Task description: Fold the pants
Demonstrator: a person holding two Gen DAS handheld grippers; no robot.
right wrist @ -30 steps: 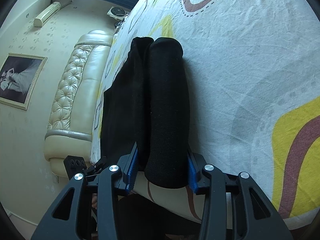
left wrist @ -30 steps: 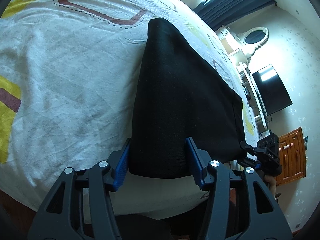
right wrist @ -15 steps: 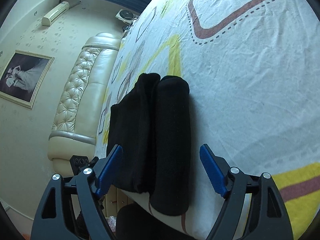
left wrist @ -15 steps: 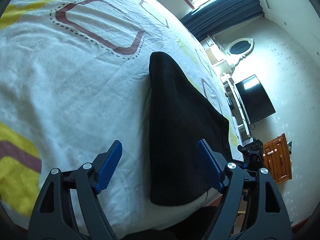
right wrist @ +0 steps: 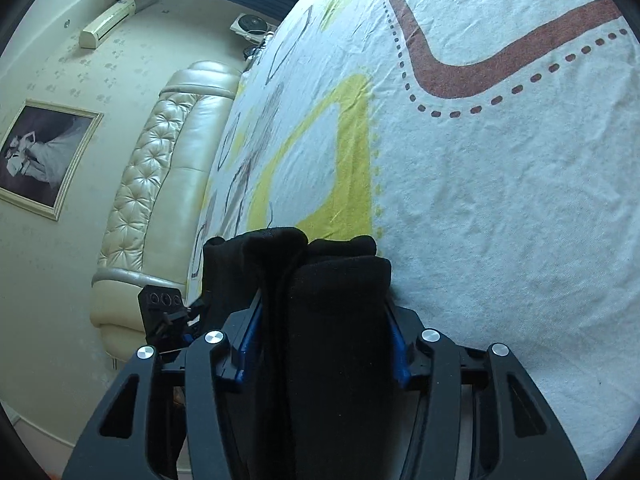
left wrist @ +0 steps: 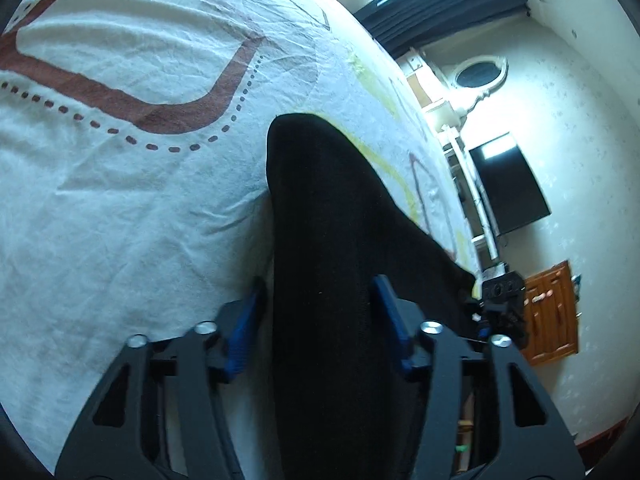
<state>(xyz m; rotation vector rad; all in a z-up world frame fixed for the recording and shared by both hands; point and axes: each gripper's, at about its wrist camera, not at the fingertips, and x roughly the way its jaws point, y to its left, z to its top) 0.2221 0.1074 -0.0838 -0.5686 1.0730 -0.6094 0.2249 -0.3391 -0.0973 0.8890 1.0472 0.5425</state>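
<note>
The black pants (left wrist: 336, 248) lie folded on the patterned white bed sheet (left wrist: 120, 184). In the left wrist view my left gripper (left wrist: 320, 320) is shut on one end of the folded pants, its blue pads (left wrist: 244, 320) pressing both sides. In the right wrist view my right gripper (right wrist: 324, 340) is shut on the other end of the pants (right wrist: 332, 304), where several stacked layers bunch between the blue pads (right wrist: 250, 336). Each gripper shows small at the edge of the other's view, the right one (left wrist: 502, 300) and the left one (right wrist: 164, 312).
The sheet (right wrist: 500, 208) spreads wide ahead of both grippers. A padded cream headboard (right wrist: 152, 184) stands to the left in the right wrist view. A dark TV (left wrist: 508, 188) and a wooden cabinet (left wrist: 554, 312) stand by the wall beyond the bed edge.
Both grippers opened half a second ago, moved forward over the pants, and are now closed on the folded ends again. The pants look more bunched.
</note>
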